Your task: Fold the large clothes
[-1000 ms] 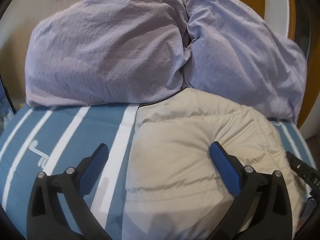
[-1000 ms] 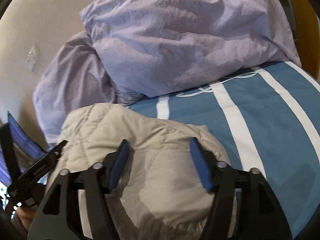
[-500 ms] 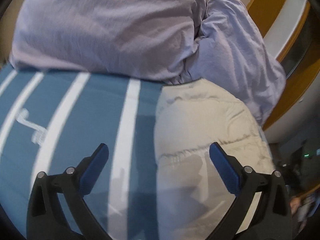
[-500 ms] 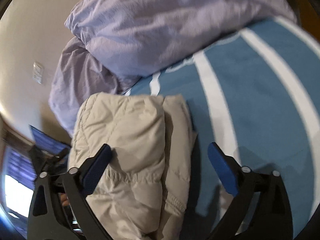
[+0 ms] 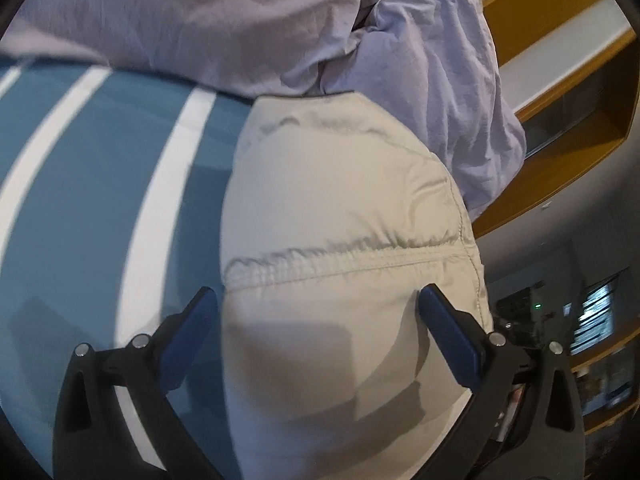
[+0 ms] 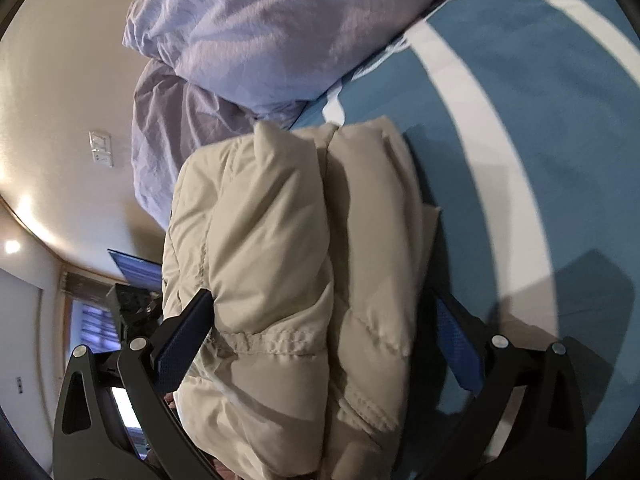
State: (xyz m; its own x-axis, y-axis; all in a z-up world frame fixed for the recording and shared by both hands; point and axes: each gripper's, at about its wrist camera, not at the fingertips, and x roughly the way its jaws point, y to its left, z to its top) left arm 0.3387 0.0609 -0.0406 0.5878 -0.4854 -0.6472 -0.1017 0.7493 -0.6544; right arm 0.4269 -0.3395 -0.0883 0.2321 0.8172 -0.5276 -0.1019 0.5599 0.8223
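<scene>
My bed (image 5: pixel 92 184) fills most of both views, its cover blue with broad white stripes. Against the jacket's far end lie two lilac pillows (image 5: pixel 224 20), creased and piled side by side, the nearer one (image 6: pixel 288 28) touching the jacket's top edge. The beige puffer jacket (image 5: pixel 340 208) lies folded on the bed, a thick bundle with a gathered seam across it; from my right side I see it (image 6: pixel 296 264) doubled over in stacked layers, with blue cover showing just beside it. My left tool (image 5: pixel 320 332) hangs over the jacket's near end with its blue pads spread wide, holding nothing. My right tool (image 6: pixel 320 336) is likewise spread wide, one pad on either side of the bundle, and grips nothing. On the wall beyond the jacket sits a small light switch (image 6: pixel 101 148).
</scene>
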